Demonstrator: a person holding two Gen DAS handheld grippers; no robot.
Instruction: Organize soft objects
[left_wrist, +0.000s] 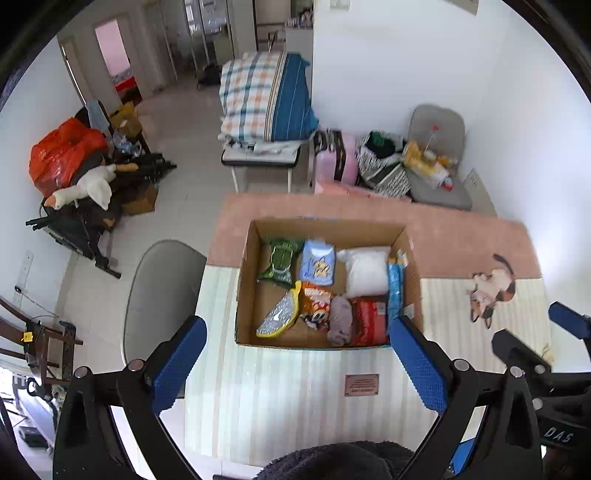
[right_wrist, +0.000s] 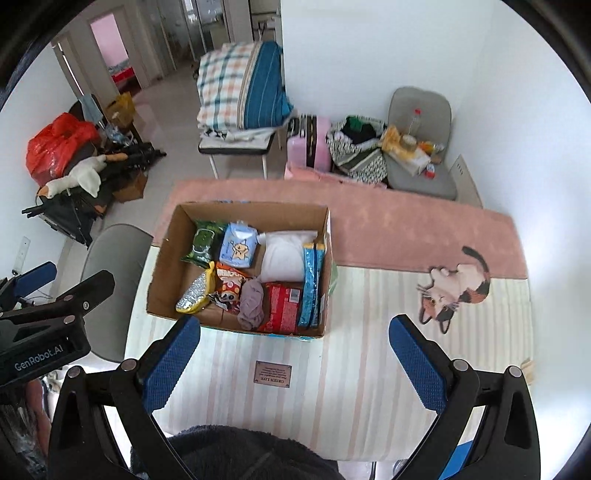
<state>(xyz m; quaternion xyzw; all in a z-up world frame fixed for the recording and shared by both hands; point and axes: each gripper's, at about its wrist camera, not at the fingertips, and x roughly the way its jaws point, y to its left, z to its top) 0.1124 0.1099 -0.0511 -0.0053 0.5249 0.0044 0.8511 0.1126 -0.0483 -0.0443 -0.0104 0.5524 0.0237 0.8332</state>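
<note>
An open cardboard box (left_wrist: 249, 280) (right_wrist: 162, 273) stands on a table with a striped cloth. Inside lie a green pack (left_wrist: 280, 260), a light blue tissue pack (left_wrist: 317, 262), a white pillow (left_wrist: 367, 271), a blue pack on edge (left_wrist: 394, 291), a red pack (left_wrist: 369, 317), a grey cloth (left_wrist: 340, 319) (right_wrist: 252, 302), an orange snack bag (left_wrist: 316, 301) and a yellow-silver pouch (left_wrist: 279, 314). My left gripper (left_wrist: 295, 362) is open and empty, just before the box's near wall. My right gripper (right_wrist: 295, 362) is open and empty, near the box's front right.
The cloth (right_wrist: 332, 387) has a cat picture (right_wrist: 454, 288) at the right and a pink band at the back. A grey chair (left_wrist: 162, 295) stands left of the table. Beyond are a bedding-laden stool (left_wrist: 266, 107), a pink suitcase (left_wrist: 338, 162) and bags.
</note>
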